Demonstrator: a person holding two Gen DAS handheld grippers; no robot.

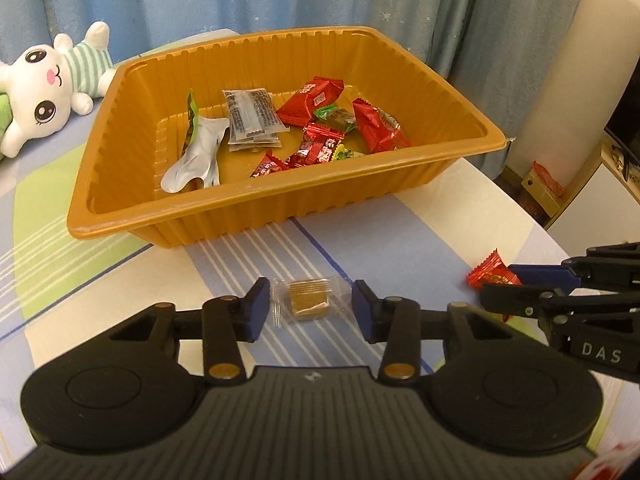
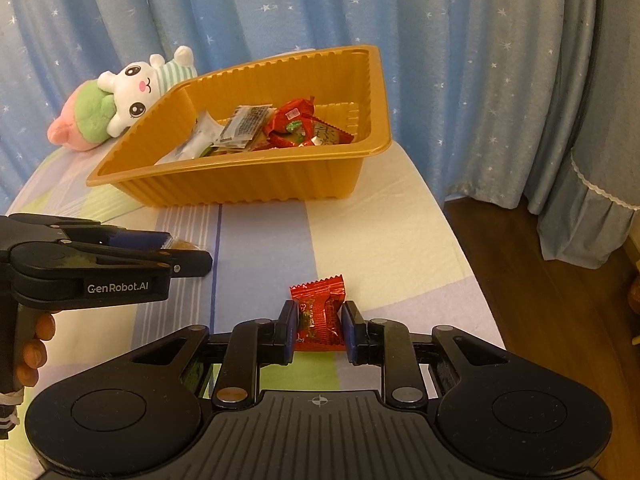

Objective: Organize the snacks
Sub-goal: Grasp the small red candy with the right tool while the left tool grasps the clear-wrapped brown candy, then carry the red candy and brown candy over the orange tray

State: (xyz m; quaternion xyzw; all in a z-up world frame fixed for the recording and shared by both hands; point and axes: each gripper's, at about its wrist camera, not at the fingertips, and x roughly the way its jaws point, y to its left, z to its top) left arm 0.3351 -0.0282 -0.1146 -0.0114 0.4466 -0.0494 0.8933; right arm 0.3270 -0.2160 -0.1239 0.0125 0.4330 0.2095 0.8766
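A striped bedsheet in lilac, cream and green is spread under everything, with a star-print blue curtain hung behind. An orange ribbed plastic tray is set on the sheet, and it's loaded with red candy wrappers, a grey printed sachet and a crumpled silver packet. A white plush bunny is laid just beside the tray's far left corner.

Nearer the cameras, the left gripper is parked with its jaws partly apart around a clear-wrapped brown biscuit lying on the sheet; small gaps can be seen, so nothing's gripped. The right gripper is clamped tight on a red wrapped candy, near the sheet's right edge.
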